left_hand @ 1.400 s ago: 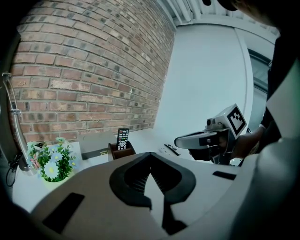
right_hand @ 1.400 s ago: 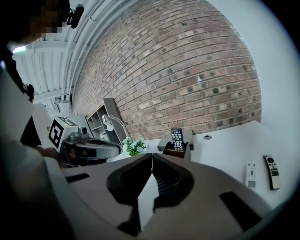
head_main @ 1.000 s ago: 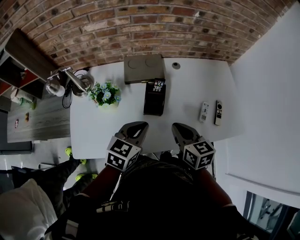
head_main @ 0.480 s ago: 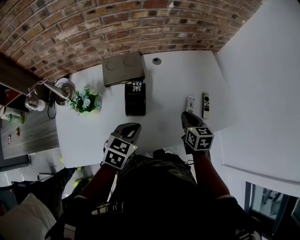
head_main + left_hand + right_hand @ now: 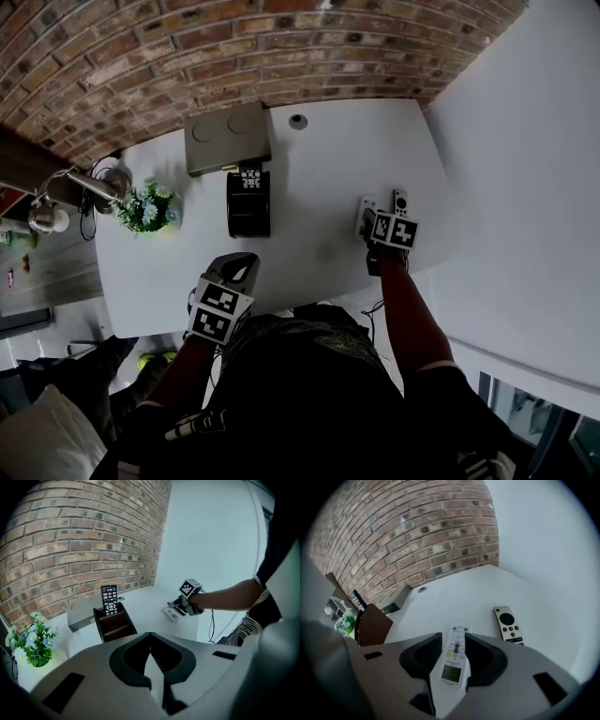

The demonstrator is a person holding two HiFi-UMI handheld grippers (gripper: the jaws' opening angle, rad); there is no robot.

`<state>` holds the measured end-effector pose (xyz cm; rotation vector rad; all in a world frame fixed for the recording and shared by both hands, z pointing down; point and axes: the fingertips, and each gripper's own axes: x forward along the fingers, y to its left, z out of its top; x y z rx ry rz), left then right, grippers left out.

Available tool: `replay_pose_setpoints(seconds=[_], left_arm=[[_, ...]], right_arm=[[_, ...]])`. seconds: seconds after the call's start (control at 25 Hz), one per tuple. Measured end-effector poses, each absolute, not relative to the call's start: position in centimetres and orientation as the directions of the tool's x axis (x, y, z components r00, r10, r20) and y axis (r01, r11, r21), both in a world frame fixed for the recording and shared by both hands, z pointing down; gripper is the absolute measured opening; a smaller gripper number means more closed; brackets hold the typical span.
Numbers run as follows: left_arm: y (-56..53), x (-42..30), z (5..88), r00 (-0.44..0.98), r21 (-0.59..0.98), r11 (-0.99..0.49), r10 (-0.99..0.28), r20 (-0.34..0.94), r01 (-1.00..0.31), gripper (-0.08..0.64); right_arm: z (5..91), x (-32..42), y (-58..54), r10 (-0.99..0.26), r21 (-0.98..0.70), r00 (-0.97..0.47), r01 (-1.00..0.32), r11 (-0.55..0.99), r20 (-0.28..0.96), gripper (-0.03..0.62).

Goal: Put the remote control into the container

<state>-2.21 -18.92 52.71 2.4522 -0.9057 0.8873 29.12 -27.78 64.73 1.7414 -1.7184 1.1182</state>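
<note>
Right gripper (image 5: 453, 638): you are straddling the white remote (image 5: 451, 667), jaws just having been opening, pads not clamping it. The remote is lying flat on the table (image 5: 319, 178), just beside a second remote (image 5: 508, 625). Left gripper (image 5: 150, 641): you are holding it clenched on nothing. Dark container (image 5: 248, 204): standing well apart, housing a black remote (image 5: 109, 600).

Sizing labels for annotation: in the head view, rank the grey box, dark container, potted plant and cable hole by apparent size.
1. grey box
2. dark container and potted plant: too alike to rank
3. cable hole, smallest
</note>
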Motion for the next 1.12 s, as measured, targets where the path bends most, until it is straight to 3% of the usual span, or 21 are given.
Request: replay_pose_setpoints(seconds=[0.24,0.6,1.12], left_arm=[[-19.3,-2.8,52.8,0.562,0.144,-0.672,-0.461,0.687,-0.727,0.005],[-19.5,-4.3,53.1,0.536,0.154,-0.625,-0.486,0.690,-0.765,0.005],[-19.3,-5.7,52.5,0.580,0.165,-0.656,-0.487,0.653,-0.736,0.005]], right_arm=[[68.0,31.3,-31.6,-0.482,-0.219,-0.106,-0.958,-0.184,0.870,0.249],[70.1,31.5,-32.2,-0.336,-0.165,-0.095,-0.968,-0.187,0.937,0.253],[64.4,29.3,-30.3,-0.541,-0.250,-0.120,-0.953,-0.173,0.832,0.221]])
